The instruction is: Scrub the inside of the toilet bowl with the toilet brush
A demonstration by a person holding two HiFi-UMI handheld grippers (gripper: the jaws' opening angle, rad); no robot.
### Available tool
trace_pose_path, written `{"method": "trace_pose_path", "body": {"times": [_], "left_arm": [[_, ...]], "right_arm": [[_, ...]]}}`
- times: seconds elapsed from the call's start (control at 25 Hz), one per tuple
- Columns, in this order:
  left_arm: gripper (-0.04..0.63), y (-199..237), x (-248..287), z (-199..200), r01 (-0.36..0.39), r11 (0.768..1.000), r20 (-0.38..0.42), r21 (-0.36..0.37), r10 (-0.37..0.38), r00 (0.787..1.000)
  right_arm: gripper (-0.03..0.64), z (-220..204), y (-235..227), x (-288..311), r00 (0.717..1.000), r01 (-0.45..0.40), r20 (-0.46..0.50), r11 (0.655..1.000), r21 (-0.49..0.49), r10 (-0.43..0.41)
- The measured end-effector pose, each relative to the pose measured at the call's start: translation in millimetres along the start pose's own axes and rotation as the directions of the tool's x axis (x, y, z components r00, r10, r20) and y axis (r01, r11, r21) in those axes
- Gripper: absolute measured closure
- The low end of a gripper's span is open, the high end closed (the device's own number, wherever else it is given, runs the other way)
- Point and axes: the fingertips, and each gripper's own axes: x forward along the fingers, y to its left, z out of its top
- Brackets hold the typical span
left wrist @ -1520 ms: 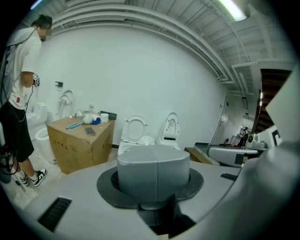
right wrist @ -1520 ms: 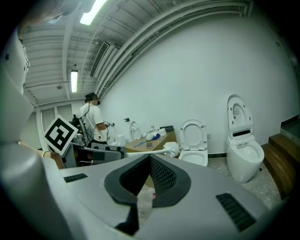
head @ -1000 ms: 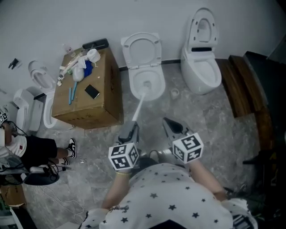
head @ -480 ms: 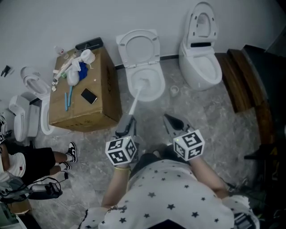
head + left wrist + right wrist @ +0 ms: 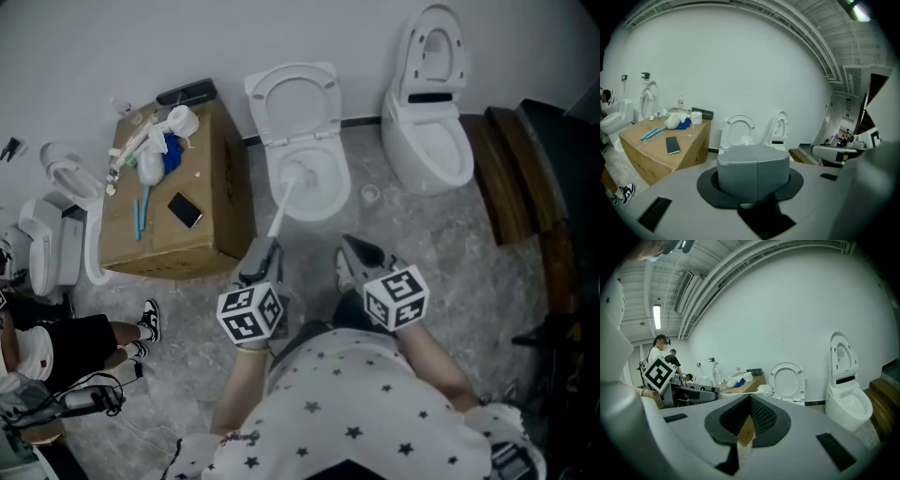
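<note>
Room: a bare white wall (image 5: 84, 56) is seen behind a grey mottled floor (image 5: 450, 253); wooden boards (image 5: 506, 178) are stacked at the right edge.
Cardboard box (image 5: 211, 169): it is set just left of the toilet and is littered with small items, among them a dark phone (image 5: 185, 210).
Second toilet (image 5: 427, 141): it is placed to the right, apart from the work, with its lid raised.
Toilet bowl (image 5: 330, 192): it is open, with seat and lid tipped up against the wall; the glazed surface is judged hard and slippery.
Toilet brush (image 5: 281, 214): a long pale handle is angled from the left gripper down into the bowl, and the head is seen resting inside it. It is judged light and stiff, with springy bristles; a hold at the handle's near end is judged best for reach, though twisting in the grip is likely there.
Left gripper (image 5: 265, 251): its jaws are closed on the near end of the brush handle.
Right gripper (image 5: 354, 255): its jaws are parted and nothing is held; it is kept beside the left one, short of the bowl.
</note>
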Motion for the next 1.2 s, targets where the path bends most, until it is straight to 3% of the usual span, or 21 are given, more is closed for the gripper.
{"method": "trace_pose_path", "body": {"times": [0.6, 1.2], "left_arm": [[0.448, -12, 108, 47, -0.032, 0.999, -0.065, -0.036, 0.029, 0.997], [0.448, -4, 205, 57, -0.115, 0.99, -0.165, -0.081, 0.101, 0.981]], "right_arm": [[0.611, 56, -104, 88, 0.998, -0.055, -0.036, 0.998, -0.004, 0.055], [0.611, 80, -186, 170, 0.987, -0.126, -0.102, 0.992, -0.011, 0.124]]}}
